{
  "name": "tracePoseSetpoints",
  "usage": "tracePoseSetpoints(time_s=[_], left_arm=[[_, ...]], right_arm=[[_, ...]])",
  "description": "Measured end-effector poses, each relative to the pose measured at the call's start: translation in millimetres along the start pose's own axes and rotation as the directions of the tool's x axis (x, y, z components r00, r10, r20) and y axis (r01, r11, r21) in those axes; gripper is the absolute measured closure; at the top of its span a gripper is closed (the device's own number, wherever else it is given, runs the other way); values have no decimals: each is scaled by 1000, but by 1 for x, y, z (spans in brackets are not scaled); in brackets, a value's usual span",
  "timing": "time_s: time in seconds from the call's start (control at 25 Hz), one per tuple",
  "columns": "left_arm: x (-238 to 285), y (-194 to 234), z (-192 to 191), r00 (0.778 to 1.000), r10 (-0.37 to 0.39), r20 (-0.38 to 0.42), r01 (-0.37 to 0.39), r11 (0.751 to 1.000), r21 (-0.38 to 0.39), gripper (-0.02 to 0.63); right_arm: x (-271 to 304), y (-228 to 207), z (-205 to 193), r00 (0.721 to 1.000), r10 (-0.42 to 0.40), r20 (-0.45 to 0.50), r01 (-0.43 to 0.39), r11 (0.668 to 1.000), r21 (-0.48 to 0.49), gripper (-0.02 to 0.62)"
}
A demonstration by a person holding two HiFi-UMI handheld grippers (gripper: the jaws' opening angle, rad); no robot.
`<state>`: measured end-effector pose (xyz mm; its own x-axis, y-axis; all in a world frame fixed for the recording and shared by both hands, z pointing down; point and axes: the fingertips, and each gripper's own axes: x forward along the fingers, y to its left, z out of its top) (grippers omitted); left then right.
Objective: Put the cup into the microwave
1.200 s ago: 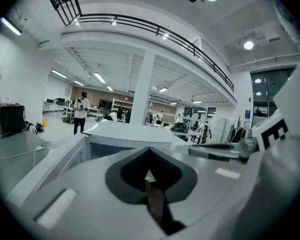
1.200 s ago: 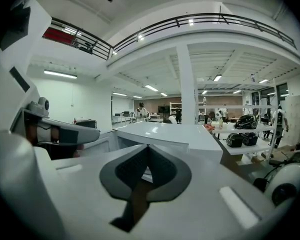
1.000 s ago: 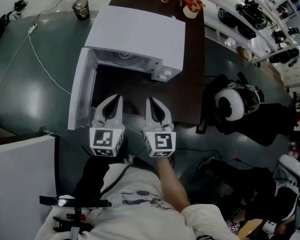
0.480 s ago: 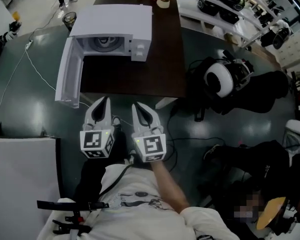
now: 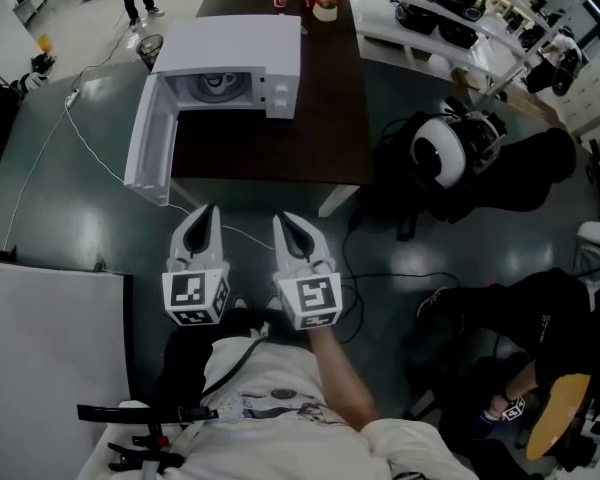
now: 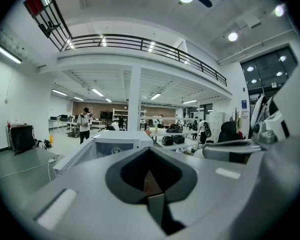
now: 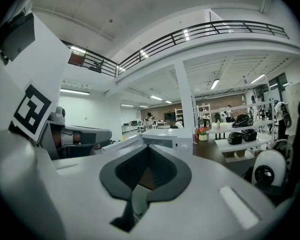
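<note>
Left gripper [image 5: 210, 214] and right gripper [image 5: 286, 222], each with jaws pressed together and empty, hover side by side above the floor [image 5: 70, 198], apart from the table [image 5: 320, 118] whose open microwave [image 5: 250, 43] holds what may be the cup [image 5: 215, 83], a pale round shape.

head view from high over the person, steeply down onto left gripper [image 5: 210, 211], right gripper [image 5: 284, 220] and floor, microwave [image 5: 235, 53] on dark surface [image 5: 310, 138] ahead, both gripper views low, close behind own jaws, near level, sharing the distant microwave
</note>
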<state>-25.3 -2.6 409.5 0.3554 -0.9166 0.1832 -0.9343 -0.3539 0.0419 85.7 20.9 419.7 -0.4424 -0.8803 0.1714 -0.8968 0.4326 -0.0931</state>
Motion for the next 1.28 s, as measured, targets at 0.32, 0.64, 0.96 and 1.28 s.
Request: tracePoseSetpoints(time_s=[0.32, 0.64, 0.96, 1.28], left_arm=[[-35, 3, -10, 1000, -12, 3, 12, 1000, 1, 607], [-101, 23, -23, 1000, -18, -6, 18, 999, -39, 607], [-168, 23, -48, 997, -72, -36, 69, 994, -81, 607], [-192, 20, -47, 996, -88, -32, 85, 994, -65, 607]], right_arm=[[-21, 17, 0, 999, -50, 10, 50, 999, -5, 595], [-46, 68, -2, 997, -72, -7, 72, 997, -23, 595], [-89, 129, -16, 995, -93, -35, 92, 995, -37, 595], [-122, 136, -19, 991, -134, -21, 133, 990, -47, 595]])
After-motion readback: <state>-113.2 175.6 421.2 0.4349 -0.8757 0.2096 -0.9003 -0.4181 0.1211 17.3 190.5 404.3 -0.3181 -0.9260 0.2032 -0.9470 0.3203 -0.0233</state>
